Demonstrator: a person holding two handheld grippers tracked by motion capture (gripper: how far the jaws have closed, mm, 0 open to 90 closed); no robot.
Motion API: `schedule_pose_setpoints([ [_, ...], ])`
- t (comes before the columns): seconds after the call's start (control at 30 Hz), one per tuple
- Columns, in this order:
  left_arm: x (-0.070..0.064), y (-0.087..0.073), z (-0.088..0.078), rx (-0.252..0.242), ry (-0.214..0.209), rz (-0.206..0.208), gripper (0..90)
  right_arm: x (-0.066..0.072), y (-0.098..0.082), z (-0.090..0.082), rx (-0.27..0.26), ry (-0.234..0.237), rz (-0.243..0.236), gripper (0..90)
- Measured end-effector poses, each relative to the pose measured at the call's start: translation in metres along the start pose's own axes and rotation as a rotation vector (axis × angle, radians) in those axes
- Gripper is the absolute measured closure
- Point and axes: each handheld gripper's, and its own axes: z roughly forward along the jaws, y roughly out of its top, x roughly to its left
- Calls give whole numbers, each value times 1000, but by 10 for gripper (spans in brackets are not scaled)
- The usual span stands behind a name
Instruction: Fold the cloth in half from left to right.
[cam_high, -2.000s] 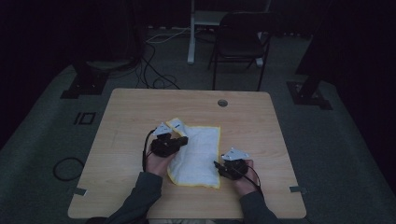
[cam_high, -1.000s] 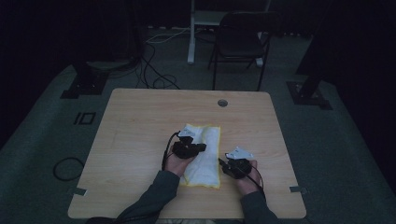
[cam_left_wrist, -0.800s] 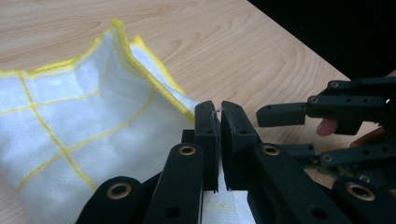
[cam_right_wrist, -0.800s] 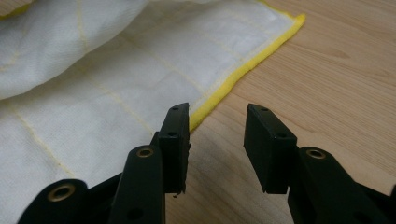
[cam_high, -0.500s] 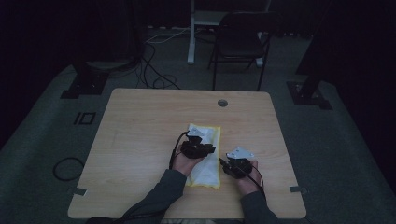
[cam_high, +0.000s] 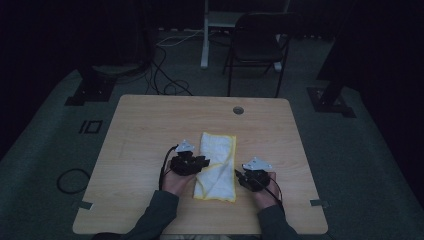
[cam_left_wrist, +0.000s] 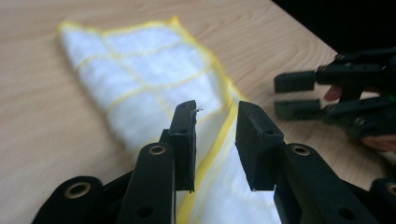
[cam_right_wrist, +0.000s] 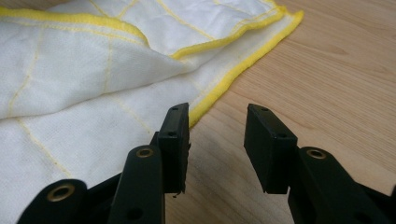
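Cloth (cam_high: 218, 165) lying folded between 2 grippers; left gripper (cam_high: 202, 162) hovering over its left edge, jaws just opening, gripping nothing; right gripper (cam_high: 239, 176) sitting half-open beside its right edge, empty.

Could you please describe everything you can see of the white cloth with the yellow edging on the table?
The white woven cloth with yellow hem and thin yellow grid lines lies folded lengthwise into a narrow strip on the light wooden table, one layer lapping loosely over another. It looks soft and slightly rumpled. The left gripper has just been opening its fingers above the near end; the right gripper stands open beside its edge.
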Motion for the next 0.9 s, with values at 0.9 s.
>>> schedule_pose_setpoints([
  [0.9,-35,-8,21,60,-187,49,900,-2,0,-1,-9,-10,11,599],
])
